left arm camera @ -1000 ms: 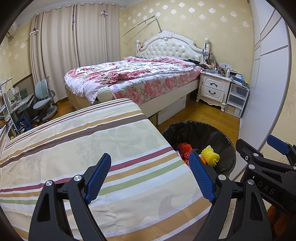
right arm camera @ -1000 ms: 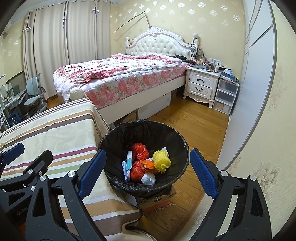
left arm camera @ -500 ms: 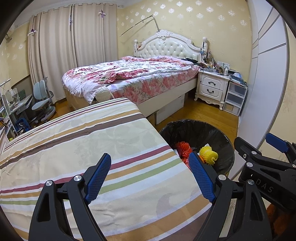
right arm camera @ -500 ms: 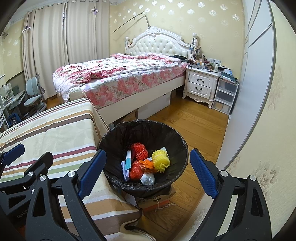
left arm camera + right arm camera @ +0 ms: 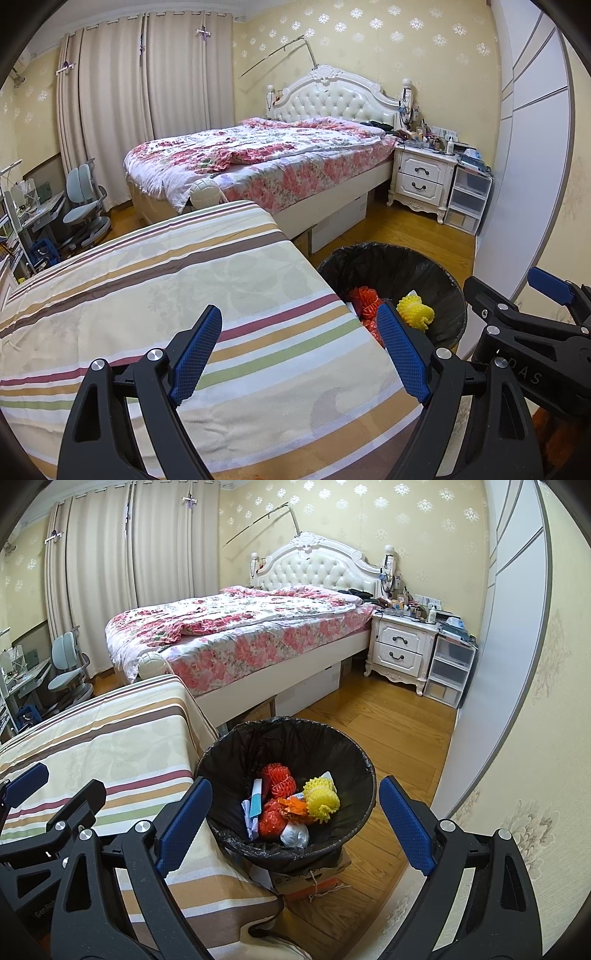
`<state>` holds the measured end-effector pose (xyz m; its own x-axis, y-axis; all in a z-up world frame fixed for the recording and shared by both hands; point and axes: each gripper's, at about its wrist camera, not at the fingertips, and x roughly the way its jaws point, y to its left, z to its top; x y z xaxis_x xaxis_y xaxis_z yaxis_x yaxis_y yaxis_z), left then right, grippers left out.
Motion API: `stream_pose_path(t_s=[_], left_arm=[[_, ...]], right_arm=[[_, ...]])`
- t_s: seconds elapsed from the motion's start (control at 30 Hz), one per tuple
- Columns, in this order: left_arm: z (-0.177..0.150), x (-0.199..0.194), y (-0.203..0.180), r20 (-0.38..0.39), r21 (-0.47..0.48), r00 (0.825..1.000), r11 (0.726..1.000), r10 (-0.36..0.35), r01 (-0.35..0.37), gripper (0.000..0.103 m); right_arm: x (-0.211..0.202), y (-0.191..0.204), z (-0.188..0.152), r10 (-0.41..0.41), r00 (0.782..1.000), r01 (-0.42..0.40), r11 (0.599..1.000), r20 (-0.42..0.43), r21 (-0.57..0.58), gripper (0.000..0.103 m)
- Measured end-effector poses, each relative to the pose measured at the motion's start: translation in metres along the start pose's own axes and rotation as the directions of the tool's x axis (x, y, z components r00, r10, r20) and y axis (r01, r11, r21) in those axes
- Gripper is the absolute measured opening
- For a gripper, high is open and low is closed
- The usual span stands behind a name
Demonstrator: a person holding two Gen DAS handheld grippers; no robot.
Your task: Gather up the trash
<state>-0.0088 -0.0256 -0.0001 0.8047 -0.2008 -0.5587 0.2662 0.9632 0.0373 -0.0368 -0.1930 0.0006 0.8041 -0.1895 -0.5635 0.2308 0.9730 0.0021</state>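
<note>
Both hand-held grippers, left and right, were spread wide, empty. Trash sat in the black-lined bin beside the striped bench. Foam nets looked light, squashy; pinch mid-body.

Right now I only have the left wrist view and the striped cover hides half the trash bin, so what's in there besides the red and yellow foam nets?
Observer: A blue and white wrapper stands against the bin's left side.
Operator: Anything at the bottom?
Observer: A crumpled clear plastic piece lies nearest the camera.
Operator: Is the right gripper carrying anything?
Observer: No, the right gripper is open and empty, above the bin.
</note>
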Motion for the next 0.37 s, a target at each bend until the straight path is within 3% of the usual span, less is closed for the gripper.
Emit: stream_pose_path(t_s=[0.37], left_arm=[[0.001, 0.005, 0.023, -0.053, -0.05, 0.998, 0.998, 0.043, -0.046, 0.084]], right_arm=[[0.008, 0.01, -0.008, 0.02, 1.0, -0.02, 1.0, -0.018, -0.015, 0.09]])
